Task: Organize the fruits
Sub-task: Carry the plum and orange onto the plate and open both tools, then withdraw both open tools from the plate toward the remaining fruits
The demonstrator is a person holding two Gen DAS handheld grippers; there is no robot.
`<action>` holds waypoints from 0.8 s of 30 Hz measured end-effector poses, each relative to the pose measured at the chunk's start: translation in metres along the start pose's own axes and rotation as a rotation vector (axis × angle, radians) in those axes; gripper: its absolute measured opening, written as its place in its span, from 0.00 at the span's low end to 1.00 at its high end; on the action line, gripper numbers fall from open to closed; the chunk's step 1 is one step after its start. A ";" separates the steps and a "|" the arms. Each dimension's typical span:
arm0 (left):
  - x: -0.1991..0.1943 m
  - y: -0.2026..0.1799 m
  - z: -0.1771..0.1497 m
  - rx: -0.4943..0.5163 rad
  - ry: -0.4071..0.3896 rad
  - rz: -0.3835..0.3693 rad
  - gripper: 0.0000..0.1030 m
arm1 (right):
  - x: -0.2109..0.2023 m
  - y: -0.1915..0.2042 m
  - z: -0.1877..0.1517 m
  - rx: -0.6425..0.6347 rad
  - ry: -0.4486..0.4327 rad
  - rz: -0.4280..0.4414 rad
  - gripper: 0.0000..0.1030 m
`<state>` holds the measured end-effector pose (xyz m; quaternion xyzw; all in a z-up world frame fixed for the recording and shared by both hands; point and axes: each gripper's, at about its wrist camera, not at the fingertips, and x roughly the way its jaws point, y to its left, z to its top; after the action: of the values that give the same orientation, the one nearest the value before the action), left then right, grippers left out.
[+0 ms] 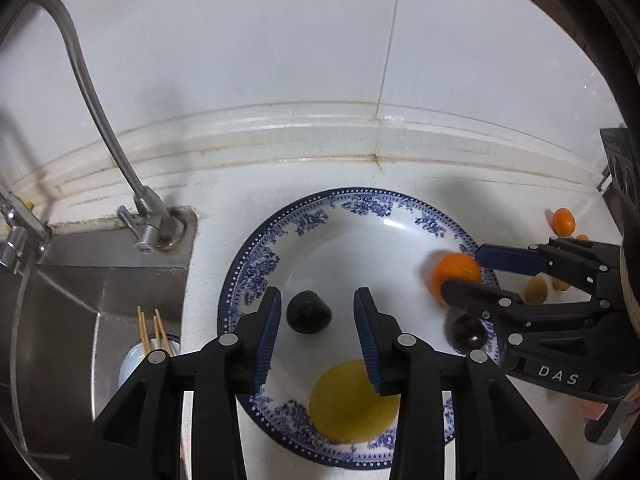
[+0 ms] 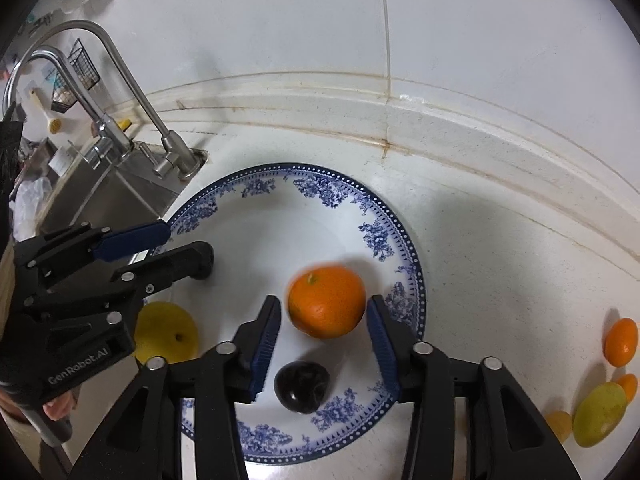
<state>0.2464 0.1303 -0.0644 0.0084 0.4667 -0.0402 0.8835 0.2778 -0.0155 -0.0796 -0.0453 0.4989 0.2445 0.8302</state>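
Four fruits are recorded on the plate (image 2: 412,264): an orange (image 2: 326,300), a yellow fruit (image 1: 352,400) and two dark fruits.

- The orange lies on the right half of the plate, just inside the patterned rim. It is blurred in both views.
- The right gripper (image 1: 463,273) is set around the orange with its jaws apart. A narrow gap is seen at each pad in the right wrist view, so no clamping is noted.
- One dark fruit (image 2: 302,386) is seen just below the orange in the right wrist view, under the right gripper and clear of its pads.
- The other dark fruit (image 1: 308,314) sits near the plate's middle, between the tips of the left gripper (image 1: 316,296). Those jaws are apart, and the fruit is touched by neither pad.
- The yellow fruit rests on the near side of the plate, partly covered by the left gripper's right finger.

The plate stands on a white counter (image 2: 480,280). More fruit is left on the counter to the right, well apart from the plate. A small orange (image 2: 621,342) and a green fruit (image 2: 599,414) are noted among it.

A steel sink (image 1: 100,280) with a tap (image 1: 148,216) is seen left of the plate. A cup (image 1: 132,360) holding chopsticks (image 1: 152,332) stands in the sink. White wall tile (image 1: 280,40) is seen behind the counter.
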 end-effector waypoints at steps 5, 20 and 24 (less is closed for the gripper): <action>-0.025 -0.010 -0.004 0.004 -0.051 0.007 0.43 | -0.031 0.002 -0.003 -0.016 -0.072 -0.030 0.47; -0.120 -0.077 -0.022 0.085 -0.281 -0.038 0.65 | -0.158 -0.010 -0.050 -0.022 -0.352 -0.152 0.47; -0.129 -0.097 -0.026 0.104 -0.299 -0.073 0.67 | -0.183 -0.017 -0.065 -0.006 -0.398 -0.186 0.47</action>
<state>0.1446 0.0433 0.0293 0.0309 0.3270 -0.0970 0.9395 0.1630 -0.1177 0.0410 -0.0443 0.3179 0.1725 0.9312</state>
